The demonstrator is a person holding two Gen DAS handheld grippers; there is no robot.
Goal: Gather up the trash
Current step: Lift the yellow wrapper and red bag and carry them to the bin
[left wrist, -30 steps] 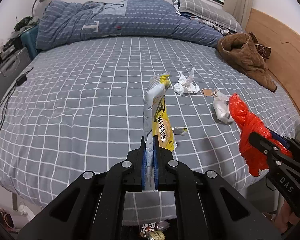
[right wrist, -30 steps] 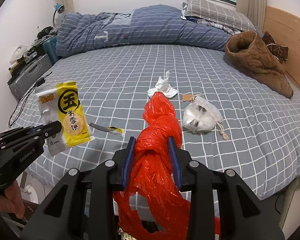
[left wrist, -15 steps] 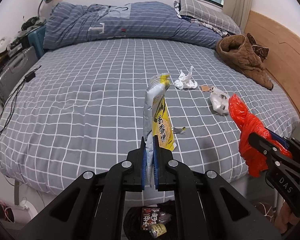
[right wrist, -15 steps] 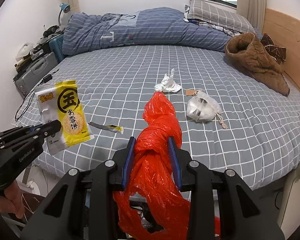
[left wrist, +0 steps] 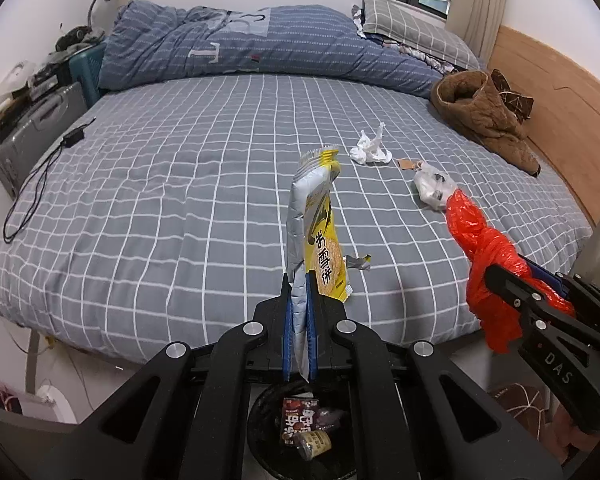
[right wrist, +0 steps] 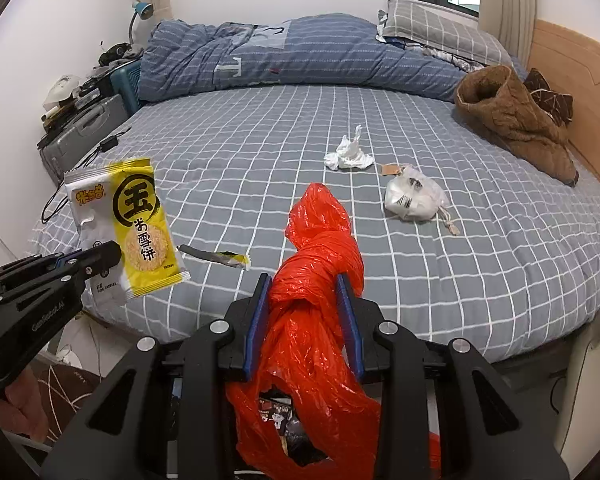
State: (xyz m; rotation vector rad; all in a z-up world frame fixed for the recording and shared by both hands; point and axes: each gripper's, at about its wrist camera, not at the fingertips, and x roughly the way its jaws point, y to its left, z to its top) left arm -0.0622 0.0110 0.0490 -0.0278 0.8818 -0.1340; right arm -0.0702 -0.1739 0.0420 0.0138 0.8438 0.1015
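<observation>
**Both grippers loaded, bin below**

Your left gripper (left wrist: 299,320) is clenched flat on the bottom edge of a yellow snack wrapper (left wrist: 322,236), a glossy foil pouch with a crimped, saw-toothed top; it stands upright out of the blue pads, silver back to the left and printed face to the right. Your right gripper (right wrist: 304,320) is grasping a red plastic bag (right wrist: 320,264), thin and crinkly, twisted into a knotted rope between the pads, with its loose torn tail hanging below. Under both tools sits a round black bin (left wrist: 260,432) with a few small packets in its bottom.

On the grey sheet (left wrist: 160,200) with its white grid, more litter lies further off: a narrow torn wrapper strip (right wrist: 214,257) near the front edge, a crumpled white tissue (right wrist: 350,156) in the middle, and just right of it a small brown tag (right wrist: 389,169) beside a wrinkled clear plastic pouch (right wrist: 414,200) with a drawstring. A brown quilted coat (right wrist: 516,120) is heaped at the far right against the wooden headboard (right wrist: 572,80), and a rumpled blue striped duvet (right wrist: 300,56) lies along the far side.
</observation>
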